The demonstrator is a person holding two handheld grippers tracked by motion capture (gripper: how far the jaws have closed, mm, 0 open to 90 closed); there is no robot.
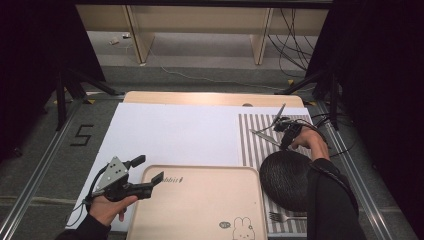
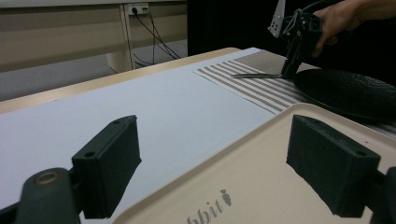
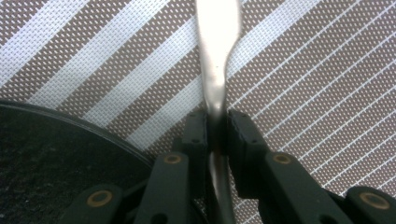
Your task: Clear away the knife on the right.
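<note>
My right gripper (image 1: 286, 143) is at the far right over a brown-and-white striped placemat (image 1: 250, 145), just beyond a black plate (image 1: 285, 177). It is shut on a silver utensil (image 3: 217, 70), with both jaws pressed against its thin handle. The utensil (image 2: 257, 74) sticks out low over the mat, its far end close to the cloth. My left gripper (image 1: 150, 168) is held open at the near left, at the far left corner of a beige tray (image 1: 200, 210) with a rabbit print. Nothing is between its jaws (image 2: 219, 172).
A white sheet (image 1: 170, 130) covers most of the wooden table. A fork (image 1: 282, 217) lies on the placemat's near end, beside the tray. Cables and dark stands lie beyond the table's far corners.
</note>
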